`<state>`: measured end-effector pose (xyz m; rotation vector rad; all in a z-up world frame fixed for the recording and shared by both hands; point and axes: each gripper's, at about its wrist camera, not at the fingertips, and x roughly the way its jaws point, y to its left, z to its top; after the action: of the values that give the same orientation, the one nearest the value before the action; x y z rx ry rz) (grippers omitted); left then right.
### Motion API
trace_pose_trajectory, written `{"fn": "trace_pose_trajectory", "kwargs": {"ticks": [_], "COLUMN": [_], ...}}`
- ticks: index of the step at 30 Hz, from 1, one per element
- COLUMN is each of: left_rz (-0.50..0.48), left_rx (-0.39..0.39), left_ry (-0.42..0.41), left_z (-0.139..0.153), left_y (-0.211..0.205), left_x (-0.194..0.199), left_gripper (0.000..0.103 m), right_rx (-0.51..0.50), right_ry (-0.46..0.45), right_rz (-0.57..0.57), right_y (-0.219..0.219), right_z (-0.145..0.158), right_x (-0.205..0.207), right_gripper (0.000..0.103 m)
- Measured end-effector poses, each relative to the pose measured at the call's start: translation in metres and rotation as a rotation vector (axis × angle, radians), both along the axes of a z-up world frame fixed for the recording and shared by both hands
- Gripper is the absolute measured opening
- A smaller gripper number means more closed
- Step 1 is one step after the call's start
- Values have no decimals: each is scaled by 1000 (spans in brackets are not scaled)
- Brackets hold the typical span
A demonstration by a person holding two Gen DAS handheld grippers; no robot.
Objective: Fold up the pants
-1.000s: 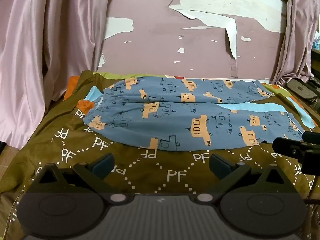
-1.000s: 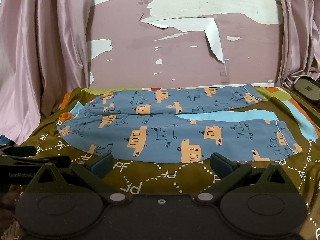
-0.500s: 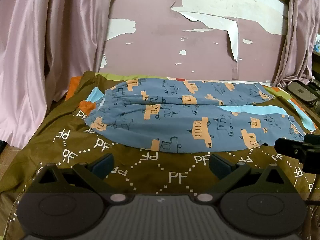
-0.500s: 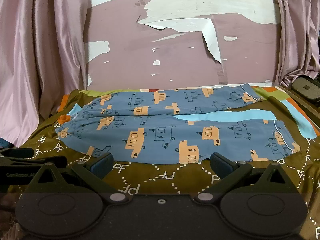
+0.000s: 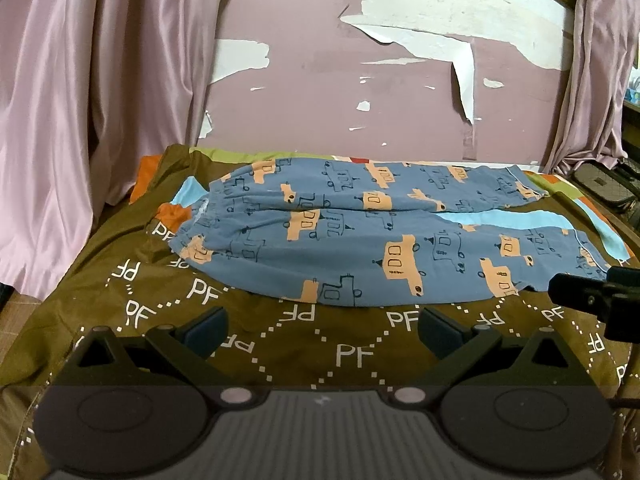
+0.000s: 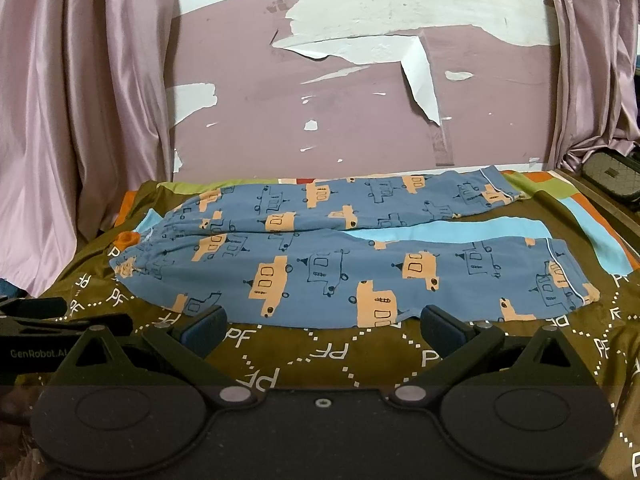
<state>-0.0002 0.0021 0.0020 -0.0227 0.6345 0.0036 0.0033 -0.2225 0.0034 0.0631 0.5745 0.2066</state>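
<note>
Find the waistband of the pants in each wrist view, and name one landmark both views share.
Left wrist view: the waistband sits left of centre, at the left end of the pants.
Right wrist view: the waistband lies at the far left of the pants, farther left in the picture.
Shared landmark: the light blue patch between the two legs.

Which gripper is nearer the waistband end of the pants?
Left. The left gripper sits open before the pants, toward their waistband; the right gripper, also open, faces the legs farther along.
</note>
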Motion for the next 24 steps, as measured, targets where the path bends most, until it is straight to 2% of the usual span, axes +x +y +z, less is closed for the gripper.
{"fn": "trace_pose_trajectory", "kwargs": {"ticks": [24], "left_rz": [2], "left_rx": [-2], "left_ry": [-1], "left_z": [0], "left_y": [0], "left_x": [-1], "left_gripper": [103], "right_rx": [11], "right_ry": [8], "right_rz": [-11], "right_y": [-4], "right_z": [1], "right_x": [1], "right_gripper": [102]}}
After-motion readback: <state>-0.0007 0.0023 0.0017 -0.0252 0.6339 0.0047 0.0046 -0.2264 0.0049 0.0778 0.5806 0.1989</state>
